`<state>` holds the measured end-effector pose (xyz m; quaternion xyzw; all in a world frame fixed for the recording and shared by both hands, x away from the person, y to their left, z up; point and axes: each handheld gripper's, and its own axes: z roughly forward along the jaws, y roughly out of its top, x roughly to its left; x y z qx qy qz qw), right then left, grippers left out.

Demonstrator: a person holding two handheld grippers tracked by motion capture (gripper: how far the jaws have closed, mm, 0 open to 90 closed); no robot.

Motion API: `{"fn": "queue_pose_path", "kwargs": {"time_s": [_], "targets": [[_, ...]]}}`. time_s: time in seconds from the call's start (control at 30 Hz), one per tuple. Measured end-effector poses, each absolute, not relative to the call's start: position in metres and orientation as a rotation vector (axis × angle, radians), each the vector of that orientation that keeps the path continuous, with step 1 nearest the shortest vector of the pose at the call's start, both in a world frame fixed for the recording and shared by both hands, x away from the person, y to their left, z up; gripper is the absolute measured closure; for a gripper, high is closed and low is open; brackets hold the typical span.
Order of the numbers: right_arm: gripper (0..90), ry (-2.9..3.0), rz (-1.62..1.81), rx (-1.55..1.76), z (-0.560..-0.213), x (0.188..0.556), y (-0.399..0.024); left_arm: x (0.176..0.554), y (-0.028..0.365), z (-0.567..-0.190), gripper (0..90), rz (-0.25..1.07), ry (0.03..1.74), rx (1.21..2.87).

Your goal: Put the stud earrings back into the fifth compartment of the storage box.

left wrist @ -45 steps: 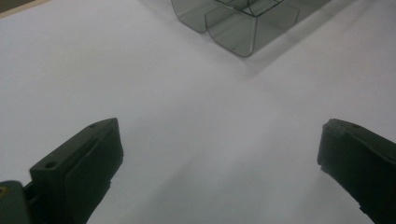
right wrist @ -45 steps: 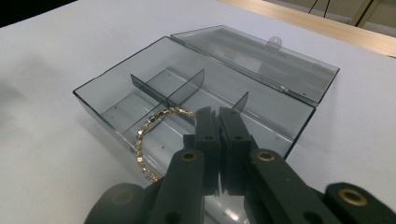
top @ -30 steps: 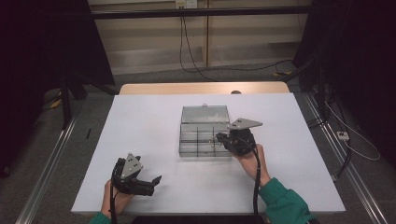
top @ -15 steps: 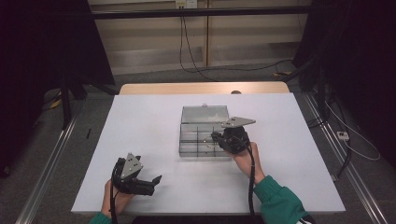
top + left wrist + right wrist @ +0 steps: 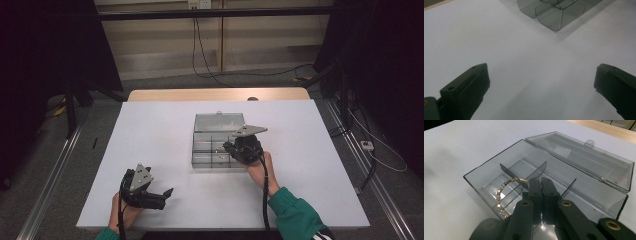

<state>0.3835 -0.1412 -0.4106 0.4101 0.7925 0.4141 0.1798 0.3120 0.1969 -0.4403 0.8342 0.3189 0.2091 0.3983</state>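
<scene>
A clear smoky plastic box (image 5: 201, 150) with dividers stands open at the table's middle, its lid (image 5: 219, 121) laid back. In the right gripper view the box (image 5: 481, 182) lies just under my right gripper (image 5: 540, 180). Its jaws are pressed together on one end of a gold beaded bracelet (image 5: 499, 192), which curves down into a near-left compartment. From above, my right gripper (image 5: 227, 147) reaches over the box's right front part. My left gripper (image 5: 167, 192) rests near the table's front left, and its jaws (image 5: 541, 85) stand wide apart over bare table.
The white table (image 5: 150, 130) has free room all around the box. A wooden strip (image 5: 215, 94) runs along its far edge. Metal rails and cables lie on the floor beyond both sides.
My right gripper has shifted a little to the left over the box, still shut. The left gripper has stayed where it was.
</scene>
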Motion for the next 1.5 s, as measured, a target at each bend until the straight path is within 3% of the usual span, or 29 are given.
{"fn": "queue_pose_path", "kwargs": {"time_s": [1.5], "targets": [[88.0, 2.287, 1.047, 1.131, -0.432, 0.394, -0.131, 0.312, 0.195, -0.441, 0.0, 0.517, 0.791, 2.119]]}}
